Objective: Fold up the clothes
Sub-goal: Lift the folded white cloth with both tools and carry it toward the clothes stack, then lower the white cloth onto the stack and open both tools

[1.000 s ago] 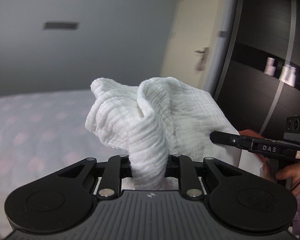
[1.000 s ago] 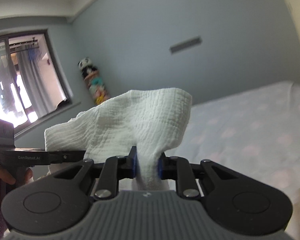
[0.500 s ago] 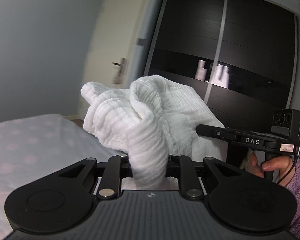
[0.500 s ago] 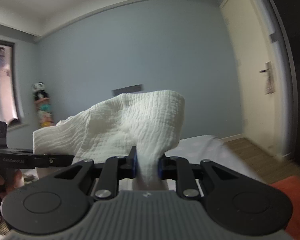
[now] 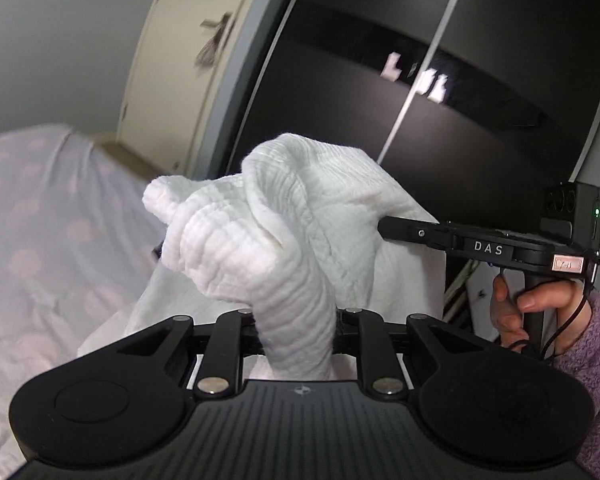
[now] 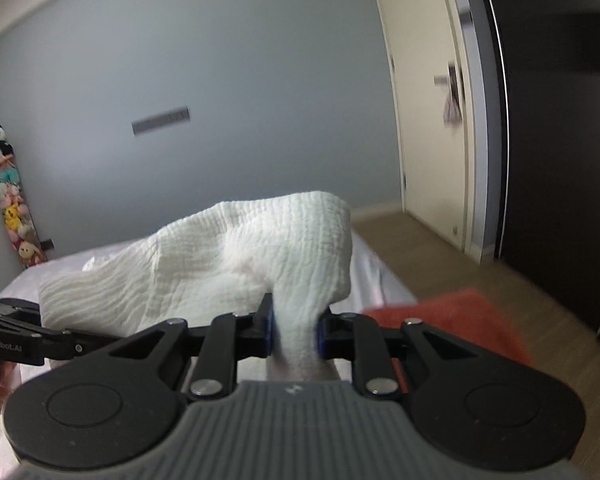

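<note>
In the left wrist view, the left gripper [image 5: 298, 320] has its jaws clamped on a bunched corner of the white cloth [image 5: 284, 240], held above the bed [image 5: 40, 240]. In the right wrist view, the right gripper [image 6: 294, 332] pinches another corner over the bed's foot. This looks like the carrying step; next, lower and spread the cloth flat on the bed.

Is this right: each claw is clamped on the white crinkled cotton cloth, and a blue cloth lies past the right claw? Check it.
Not quite. Both the left claw and right claw do clamp the white crinkled cotton cloth, but the cloth beyond the right claw is an orange cloth, as the right wrist view shows.
</note>
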A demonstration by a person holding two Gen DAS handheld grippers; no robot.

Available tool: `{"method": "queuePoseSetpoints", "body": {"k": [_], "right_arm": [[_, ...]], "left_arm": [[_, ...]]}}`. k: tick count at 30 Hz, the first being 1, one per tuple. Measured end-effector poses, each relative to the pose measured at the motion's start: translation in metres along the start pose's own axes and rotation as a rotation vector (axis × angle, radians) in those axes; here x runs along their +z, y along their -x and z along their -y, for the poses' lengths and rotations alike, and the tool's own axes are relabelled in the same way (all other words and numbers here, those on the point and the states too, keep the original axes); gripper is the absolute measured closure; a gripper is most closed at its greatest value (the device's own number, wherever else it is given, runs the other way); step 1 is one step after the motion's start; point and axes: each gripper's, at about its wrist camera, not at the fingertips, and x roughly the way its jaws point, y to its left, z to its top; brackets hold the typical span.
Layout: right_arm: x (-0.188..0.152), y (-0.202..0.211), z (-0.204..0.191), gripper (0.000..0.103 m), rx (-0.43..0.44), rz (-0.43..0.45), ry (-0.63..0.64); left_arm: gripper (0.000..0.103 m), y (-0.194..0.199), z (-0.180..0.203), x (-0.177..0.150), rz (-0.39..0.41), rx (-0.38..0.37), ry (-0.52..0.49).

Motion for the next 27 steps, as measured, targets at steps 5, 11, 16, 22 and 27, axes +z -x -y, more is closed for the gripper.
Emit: {"method": "queuePoseSetpoints", "body": {"k": [5, 11, 16, 22, 27], "right_arm": [[-0.007, -0.075, 0.009, 0.082, 0.037, -0.064, -0.036], [-0.011, -0.159, 0.006, 0.082, 0.067, -0.180, -0.004], [-0.026, -0.197, 0.006, 0.082, 0.053, -0.275, -0.014], [-0.040, -0.222, 0.016, 0.075, 0.050, -0.364, -0.101], [-0.029, -0.227, 0.033, 0.044, 0.080, -0.398, -0.257]], "left_arm": [[0.086, -0.022, -0.044, -0.005, -0.050, 0.055, 0.026], [0.085, -0.056, -0.092, -0.004, -0.123, 0.092, 0.118], [0.085, -0.078, -0.125, -0.017, -0.176, 0.088, 0.177], [0.071, -0.081, -0.144, -0.030, -0.205, 0.067, 0.227], [0.053, -0.067, -0.153, -0.030, -0.184, 0.055, 0.259]]}}
